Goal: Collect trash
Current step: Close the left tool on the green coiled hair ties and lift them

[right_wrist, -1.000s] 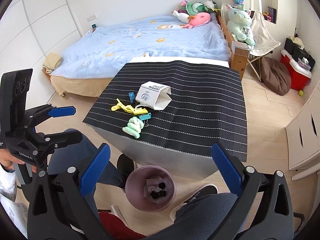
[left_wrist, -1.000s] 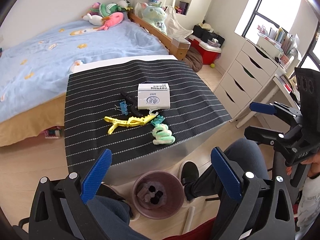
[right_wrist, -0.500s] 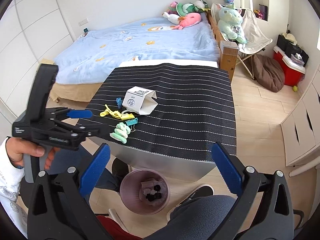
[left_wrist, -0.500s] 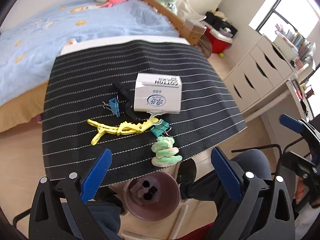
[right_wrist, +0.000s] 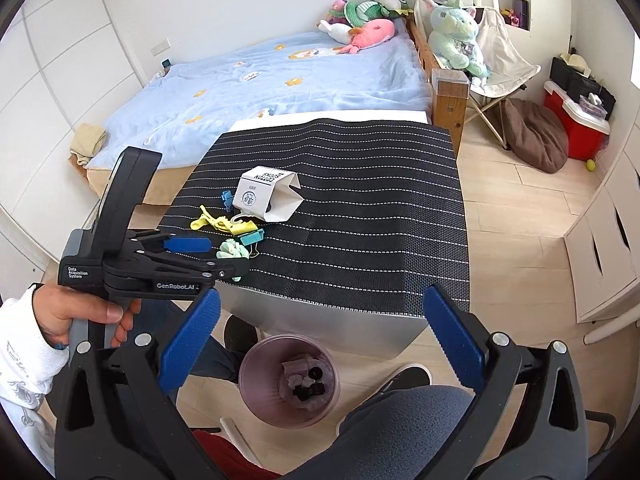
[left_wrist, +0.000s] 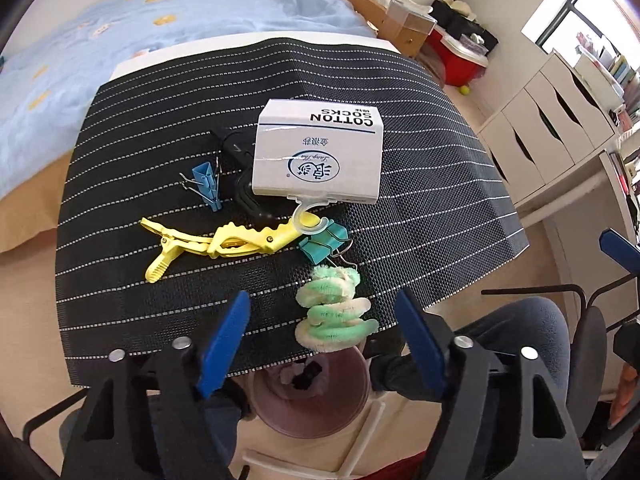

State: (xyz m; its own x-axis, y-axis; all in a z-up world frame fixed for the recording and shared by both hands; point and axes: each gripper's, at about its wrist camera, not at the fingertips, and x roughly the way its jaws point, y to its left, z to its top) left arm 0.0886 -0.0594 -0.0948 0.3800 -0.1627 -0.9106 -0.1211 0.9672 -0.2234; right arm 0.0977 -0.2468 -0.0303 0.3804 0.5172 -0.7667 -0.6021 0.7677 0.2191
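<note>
A green and white fuzzy coil [left_wrist: 332, 314] lies near the front edge of the black striped mat [left_wrist: 420, 200]. My left gripper [left_wrist: 322, 304] points down over the coil with its jaws closing. The coil sits between the blue pads [left_wrist: 224, 340], which stand clear of it. From the right wrist view the left gripper [right_wrist: 224, 258] hovers just over the coil [right_wrist: 232, 250]. My right gripper [right_wrist: 322, 300] is open and holds nothing, above the table's front edge. A purple trash bin [right_wrist: 280, 416] with scraps inside stands on the floor below.
Behind the coil lie a teal binder clip [left_wrist: 324, 240], a yellow clip [left_wrist: 216, 240], a blue binder clip [left_wrist: 206, 184], a black object [left_wrist: 240, 176] and a white sock box [left_wrist: 316, 152]. A person's legs [right_wrist: 400, 420] flank the bin. Beyond the table is a bed [right_wrist: 280, 80].
My left gripper has moved down and forward over the table until the coil sits between its fingers, and its jaws have narrowed. The right gripper has barely moved.
</note>
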